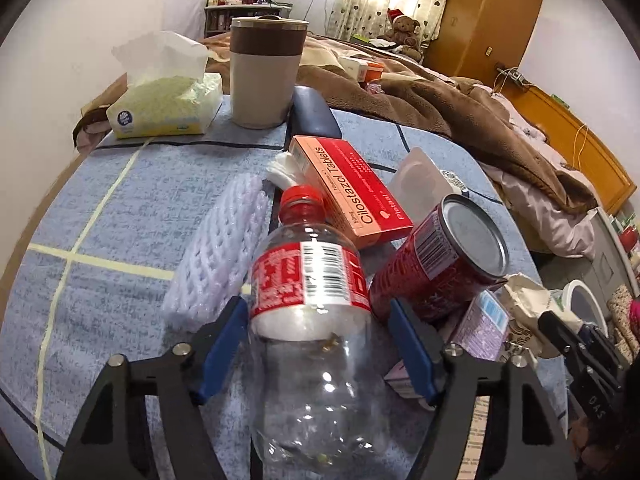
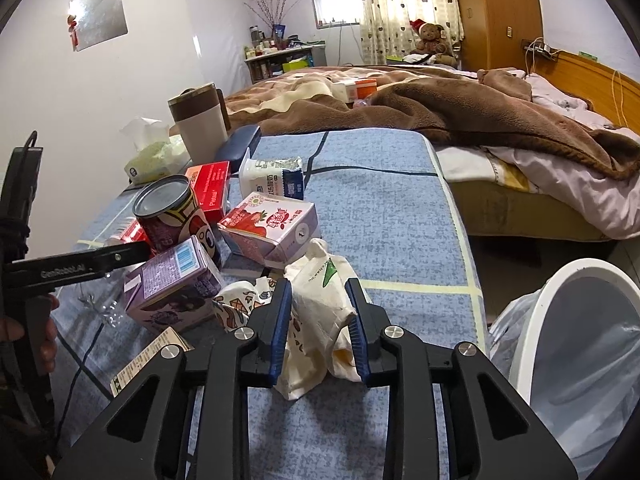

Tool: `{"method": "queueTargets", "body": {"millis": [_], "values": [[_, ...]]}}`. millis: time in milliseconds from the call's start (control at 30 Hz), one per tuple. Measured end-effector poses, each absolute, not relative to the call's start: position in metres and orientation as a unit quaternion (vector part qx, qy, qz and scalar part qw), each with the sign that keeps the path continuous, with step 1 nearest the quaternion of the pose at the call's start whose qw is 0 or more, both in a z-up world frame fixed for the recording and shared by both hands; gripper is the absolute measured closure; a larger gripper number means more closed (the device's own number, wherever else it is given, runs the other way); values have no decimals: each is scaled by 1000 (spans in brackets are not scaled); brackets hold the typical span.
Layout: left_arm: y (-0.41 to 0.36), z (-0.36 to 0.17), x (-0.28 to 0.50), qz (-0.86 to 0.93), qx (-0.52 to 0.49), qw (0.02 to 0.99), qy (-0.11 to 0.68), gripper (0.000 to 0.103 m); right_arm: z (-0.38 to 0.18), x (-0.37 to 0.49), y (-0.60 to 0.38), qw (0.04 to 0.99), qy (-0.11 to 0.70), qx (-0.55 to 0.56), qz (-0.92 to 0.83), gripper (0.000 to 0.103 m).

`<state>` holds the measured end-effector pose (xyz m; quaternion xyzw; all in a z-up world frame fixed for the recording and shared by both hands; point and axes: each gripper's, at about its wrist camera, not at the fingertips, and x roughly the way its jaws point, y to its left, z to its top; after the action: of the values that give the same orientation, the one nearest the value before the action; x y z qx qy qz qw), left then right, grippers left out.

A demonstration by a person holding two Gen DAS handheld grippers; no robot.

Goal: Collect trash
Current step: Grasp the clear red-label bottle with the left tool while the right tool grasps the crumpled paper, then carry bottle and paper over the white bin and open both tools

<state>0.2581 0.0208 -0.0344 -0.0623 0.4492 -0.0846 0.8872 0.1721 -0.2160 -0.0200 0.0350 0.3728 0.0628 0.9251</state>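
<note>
Left wrist view: left tongs [image 1: 320, 344] are squeezing the clear plastic bottle [image 1: 310, 320] lying between them, while right tongs [image 2: 319, 330] are pinching a crumpled paper bag [image 2: 320, 312] on the table [image 2: 400, 220].

— What colours sit on the table?

— The cloth [image 1: 120, 208] is mottled blue with pale yellow and dark navy lines forming a grid. The plastic bottle [image 1: 308, 320] is clear with a red cap and a red label carrying white characters and a barcode.

— And beside it?

— A dark red can [image 1: 436, 264] with a silver end, a salmon and red tablet box [image 1: 352, 188], white foam netting [image 1: 220, 248].

— By the other gripper?

— A crumpled cream paper bag [image 2: 324, 304] with a green mark, a purple carton [image 2: 176, 280], a pink strawberry-printed carton [image 2: 272, 224]. The bin [image 2: 560, 320] looks white, its liner perhaps pale grey.
</note>
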Motion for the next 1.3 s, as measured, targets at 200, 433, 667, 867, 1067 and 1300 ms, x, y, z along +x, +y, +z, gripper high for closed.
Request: {"method": "queueTargets", "body": {"millis": [200, 433, 667, 867, 1067, 1300], "values": [[18, -37, 259, -83, -53, 886, 453, 38, -22, 173, -218, 924, 375, 44, 68, 89], [22, -34, 251, -81, -66, 890, 443, 38, -17, 168, -218, 928, 361, 49, 73, 90], [27, -23, 232, -78, -66, 901, 423, 38, -9, 162, -219, 934, 346, 56, 71, 90], [28, -13, 215, -73, -62, 908, 407, 38, 0, 150, -222, 939, 332, 60, 71, 90], [19, 9, 193, -92, -59, 918, 381, 38, 17, 134, -228, 947, 307, 64, 66, 90], [-11, 38, 166, -137, -42, 928, 344, 38, 34, 107, -244, 957, 278, 67, 43, 90]]}}
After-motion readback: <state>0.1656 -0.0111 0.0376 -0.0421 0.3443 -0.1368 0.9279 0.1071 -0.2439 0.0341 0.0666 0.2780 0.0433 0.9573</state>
